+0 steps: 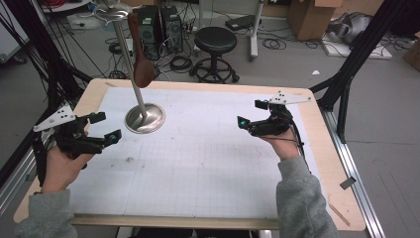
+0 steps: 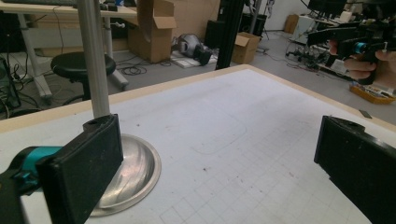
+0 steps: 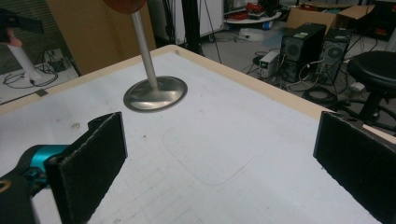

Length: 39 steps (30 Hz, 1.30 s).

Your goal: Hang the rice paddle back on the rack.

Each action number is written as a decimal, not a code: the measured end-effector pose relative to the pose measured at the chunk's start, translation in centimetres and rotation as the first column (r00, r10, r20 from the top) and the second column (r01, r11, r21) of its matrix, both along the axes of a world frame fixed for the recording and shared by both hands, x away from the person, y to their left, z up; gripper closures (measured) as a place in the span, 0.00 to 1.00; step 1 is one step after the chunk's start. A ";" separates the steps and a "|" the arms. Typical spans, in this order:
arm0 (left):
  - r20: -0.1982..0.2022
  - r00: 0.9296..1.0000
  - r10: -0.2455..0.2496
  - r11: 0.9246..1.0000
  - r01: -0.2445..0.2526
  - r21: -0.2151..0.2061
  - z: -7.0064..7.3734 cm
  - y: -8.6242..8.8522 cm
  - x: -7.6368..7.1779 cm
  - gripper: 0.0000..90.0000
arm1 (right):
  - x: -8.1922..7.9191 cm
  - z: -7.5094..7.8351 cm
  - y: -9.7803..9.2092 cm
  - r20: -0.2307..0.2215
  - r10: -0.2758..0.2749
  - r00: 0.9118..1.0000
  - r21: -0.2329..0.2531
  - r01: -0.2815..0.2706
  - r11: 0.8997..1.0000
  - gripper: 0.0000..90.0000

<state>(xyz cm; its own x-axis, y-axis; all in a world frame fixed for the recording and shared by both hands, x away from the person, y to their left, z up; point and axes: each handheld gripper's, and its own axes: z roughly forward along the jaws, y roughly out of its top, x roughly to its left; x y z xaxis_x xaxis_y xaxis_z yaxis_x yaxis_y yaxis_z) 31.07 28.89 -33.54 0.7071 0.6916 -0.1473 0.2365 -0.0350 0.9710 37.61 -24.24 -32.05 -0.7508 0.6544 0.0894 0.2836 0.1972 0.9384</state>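
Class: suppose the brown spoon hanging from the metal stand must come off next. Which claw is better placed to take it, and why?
Left, probably. The left claw is open beside the stand, with the spoon hanging just beyond it. The right claw, also open, is across the mat, much farther off.

We wear grey sleeves [image 1: 297, 198] on both forearms. Our left gripper [image 1: 106, 127] and right gripper [image 1: 252, 114] are black, each with a teal fitting near one jaw and a pale grey three-cornered plate [image 1: 289, 98] with small holes at its 12 o'clock. The jaw pads [image 3: 93, 163] are flat, black and rough-textured. A thin black cable [image 1: 297, 141] trails toward 5 o'clock from the right one.
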 end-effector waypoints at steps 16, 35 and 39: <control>-0.005 1.000 -0.012 1.000 0.012 0.013 -0.3 -0.3 0.1 0.02 | -0.8 -1.4 -1.7 -0.017 -0.019 1.000 0.029 0.020 0.999 0.02; -0.007 1.000 -0.022 0.999 0.022 0.029 -0.6 -0.7 0.1 0.02 | -1.6 -3.6 -3.8 -0.042 -0.049 0.998 0.060 0.051 0.997 0.02; -0.007 1.000 -0.023 0.999 0.023 0.031 -0.6 -0.7 0.1 0.02 | -1.7 -4.2 -4.2 -0.049 -0.054 0.997 0.060 0.057 0.997 0.02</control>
